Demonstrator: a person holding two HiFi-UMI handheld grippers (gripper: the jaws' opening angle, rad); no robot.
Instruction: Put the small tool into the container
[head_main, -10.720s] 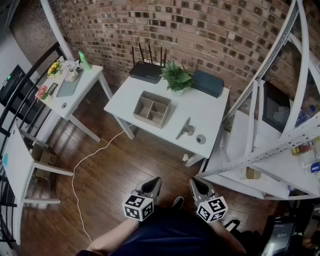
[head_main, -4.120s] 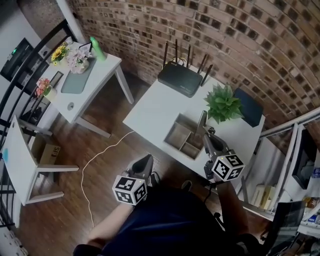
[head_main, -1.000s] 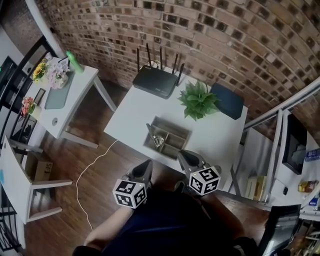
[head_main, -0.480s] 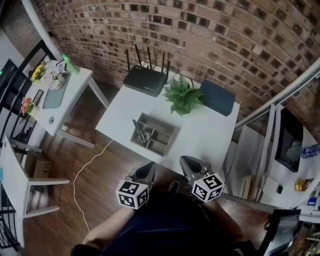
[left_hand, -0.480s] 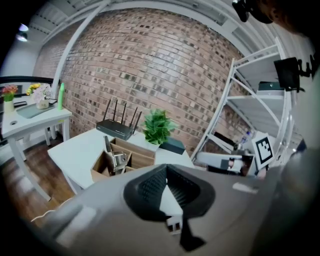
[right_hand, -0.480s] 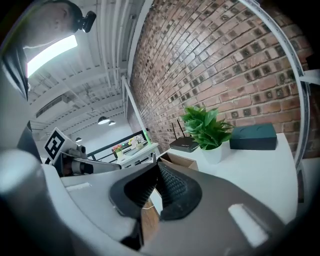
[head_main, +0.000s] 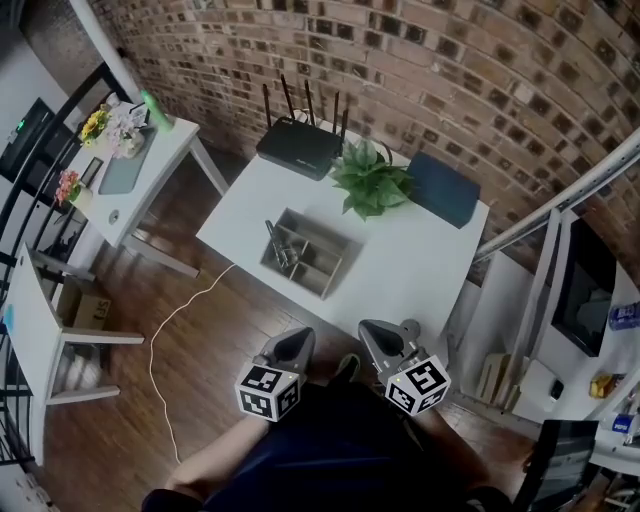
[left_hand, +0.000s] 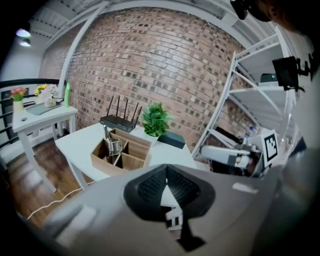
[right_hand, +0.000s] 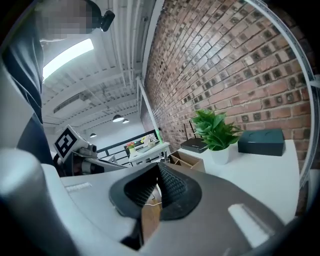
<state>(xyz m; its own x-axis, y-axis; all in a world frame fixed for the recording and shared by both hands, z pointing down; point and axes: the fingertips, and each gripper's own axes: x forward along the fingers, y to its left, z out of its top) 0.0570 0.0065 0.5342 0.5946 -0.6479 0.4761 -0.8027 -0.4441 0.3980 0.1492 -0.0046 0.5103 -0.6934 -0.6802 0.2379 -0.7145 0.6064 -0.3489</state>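
The small metal tool (head_main: 279, 245) stands in the left compartment of the wooden container (head_main: 318, 262) on the white table (head_main: 420, 270). In the left gripper view the tool (left_hand: 114, 145) leans upright inside the box (left_hand: 125, 156). Both grippers hang close to my body, off the table's near edge. My left gripper (head_main: 294, 342) is shut and empty, its pads (left_hand: 150, 186) meeting at the tip. My right gripper (head_main: 373, 332) is also shut with nothing between its pads (right_hand: 172, 186). The box's corner (right_hand: 187, 159) shows in the right gripper view.
A black router (head_main: 300, 148), a potted plant (head_main: 370, 180) and a dark blue box (head_main: 447, 190) sit at the table's back. A side table (head_main: 130, 170) with flowers, a white chair (head_main: 40, 330) and a floor cable (head_main: 170, 330) lie left. Metal shelving (head_main: 560, 220) stands right.
The right gripper has drawn back from the container towards my body. The tool stays in the left compartment. The left gripper has kept its place by my body.
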